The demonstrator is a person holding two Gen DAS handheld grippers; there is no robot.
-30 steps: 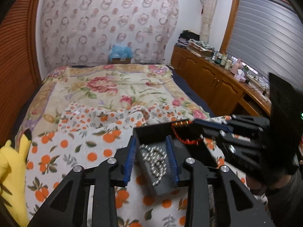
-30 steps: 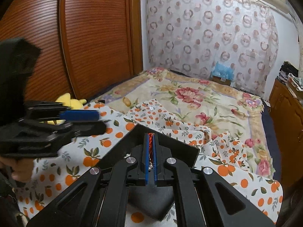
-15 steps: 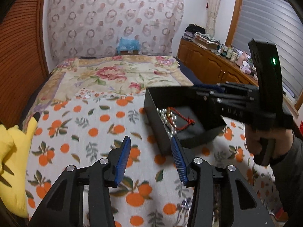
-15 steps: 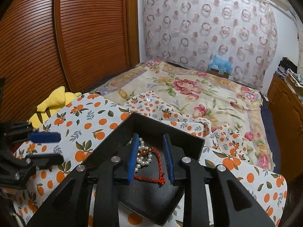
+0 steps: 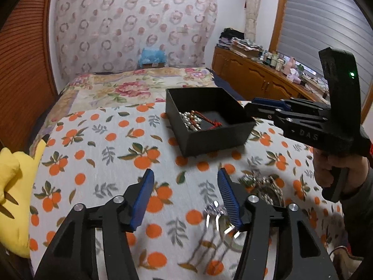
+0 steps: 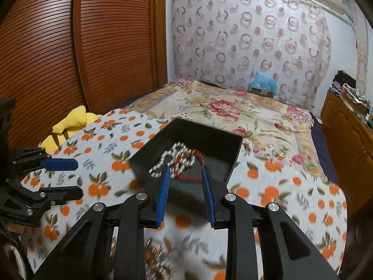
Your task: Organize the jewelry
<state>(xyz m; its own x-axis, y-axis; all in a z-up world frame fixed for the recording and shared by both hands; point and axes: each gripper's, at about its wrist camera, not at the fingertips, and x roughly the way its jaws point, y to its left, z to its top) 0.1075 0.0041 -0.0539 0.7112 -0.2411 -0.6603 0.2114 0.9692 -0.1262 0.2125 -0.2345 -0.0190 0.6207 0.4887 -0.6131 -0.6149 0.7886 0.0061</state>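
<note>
A black open box [image 5: 186, 102] sits on the orange-print cloth; it also shows in the right wrist view [image 6: 209, 133]. Inside lie a pearl string [image 5: 190, 120] and a red cord bracelet [image 5: 211, 121], seen also in the right wrist view as pearls [image 6: 177, 156] and red cord [image 6: 198, 158]. My left gripper [image 5: 185, 196] is open and empty, well in front of the box. My right gripper [image 6: 185, 186] is open and empty, just short of the box's near wall. Loose silver jewelry [image 5: 261, 186] lies on the cloth by my left gripper's right finger.
A yellow plush toy [image 5: 14, 186] lies at the cloth's left edge. A flowered bedspread [image 5: 130, 88] stretches behind the box. A wooden cabinet [image 5: 256, 79] runs along the right wall, a slatted wardrobe [image 6: 81, 46] along the left.
My right gripper opened and let the red cord bracelet fall into the box, then drew back. My left gripper pulled back from around the box and now hovers near the loose jewelry.
</note>
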